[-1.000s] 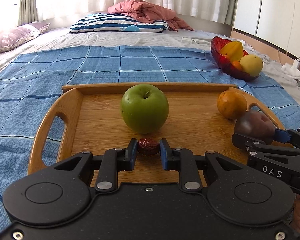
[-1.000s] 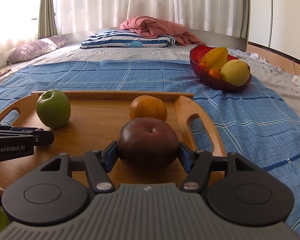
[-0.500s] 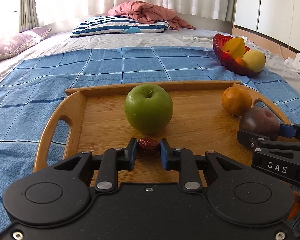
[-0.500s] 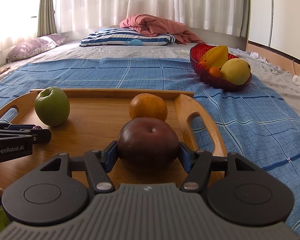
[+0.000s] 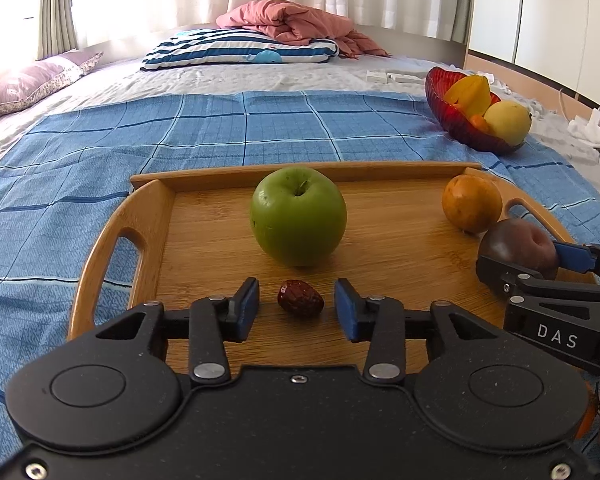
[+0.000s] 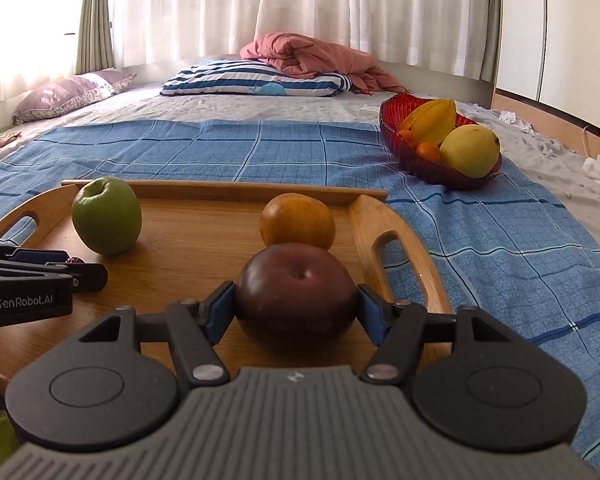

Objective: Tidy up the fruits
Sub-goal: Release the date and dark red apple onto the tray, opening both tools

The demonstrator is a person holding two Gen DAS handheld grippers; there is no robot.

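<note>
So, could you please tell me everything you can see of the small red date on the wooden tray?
The red date is a small, oval, dark red-brown fruit with glossy, slightly wrinkled skin. It lies on its side on the wooden tray, just in front of the green apple and apart from it. It sits between the blue pads of the left gripper, whose jaws stand open with a gap on either side, so only the tray touches it. In the right wrist view it is almost hidden behind that gripper.
</note>
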